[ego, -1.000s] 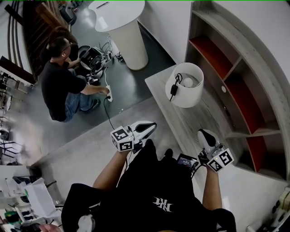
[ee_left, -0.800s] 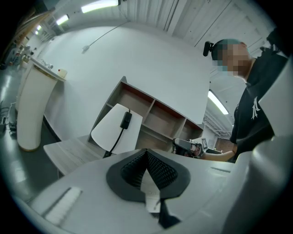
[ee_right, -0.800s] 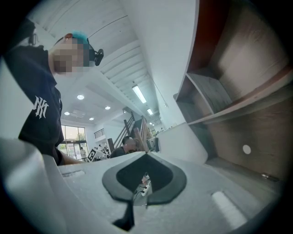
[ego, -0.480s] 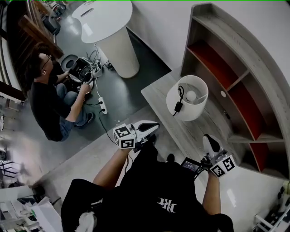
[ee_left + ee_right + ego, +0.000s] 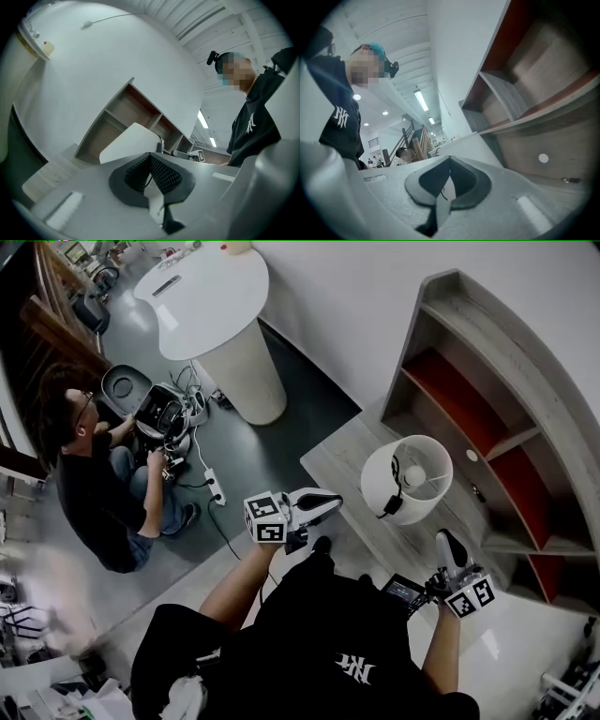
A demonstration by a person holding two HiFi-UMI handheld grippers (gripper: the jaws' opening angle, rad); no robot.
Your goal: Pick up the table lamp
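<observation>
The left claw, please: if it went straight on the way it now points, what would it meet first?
Most likely the white shade of the table lamp. In the left gripper view it sits just beyond the shut left claw, and the head view shows nothing between them. Depth is hard to judge, so this is a best reading.

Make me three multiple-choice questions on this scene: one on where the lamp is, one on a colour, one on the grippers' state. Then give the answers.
1. Where does the table lamp stand?
A. On the round white table
B. On the grey wooden platform
C. On the floor by the crouching person

2. What colour are the inner panels of the shelf unit?
A. Blue
B. Yellow
C. Red

3. How are the left gripper and right gripper?
A. Both shut, holding nothing
B. One shut on the lamp
C. Both wide open

Answers: 1 B, the head view shows it on the platform; 2 C, the compartments show red; 3 A, each gripper view shows the pads together and bare.
</observation>
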